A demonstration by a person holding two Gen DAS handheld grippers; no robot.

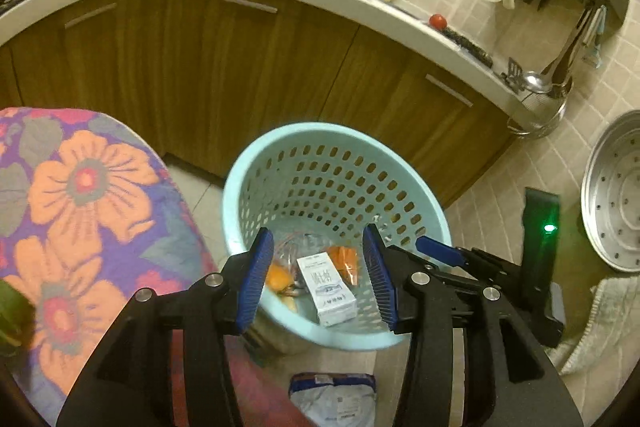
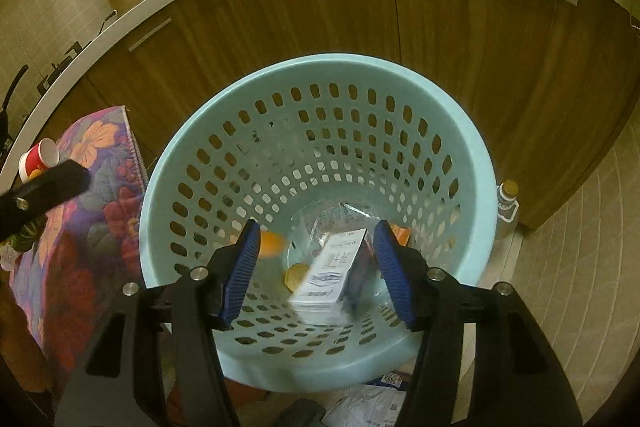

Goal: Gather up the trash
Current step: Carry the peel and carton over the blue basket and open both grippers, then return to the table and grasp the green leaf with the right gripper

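**Inspector:** State the condition of both tools.

**Assistant:** The left gripper point(image 1: 318, 273) stands part-open above the pale blue perforated plastic basket point(image 1: 280, 163), its blue ribbed pads point(image 1: 252, 279) apart and pressing on nothing. The right gripper point(image 2: 320, 269) is the same: jaws apart, nothing between them, held over the same basket point(image 2: 168, 163). In the left wrist view the right gripper appears just beside the left, at the basket's rim.

**Inspector:** Location of the trash?

**Assistant:** A white rectangular carton with printed lettering point(image 1: 326, 287) lies on the basket floor; the right wrist view shows it point(image 2: 334, 269) slightly blurred. Around it are orange scraps point(image 1: 346, 261), a clear crinkled plastic wrapper point(image 1: 296, 245) and a small round yellow piece point(image 2: 296, 275).

**Inspector:** Anything outside the basket?

**Assistant:** A white and blue crumpled packet point(image 1: 334, 401) lies on the tiled floor just in front of the basket. A red paper cup point(image 2: 38, 159) sits on the floral-patterned cloth point(image 1: 80, 211) left of the basket. A clear plastic bottle with a yellow cap point(image 2: 506, 209) stands by the brown wooden cabinet point(image 2: 460, 39).
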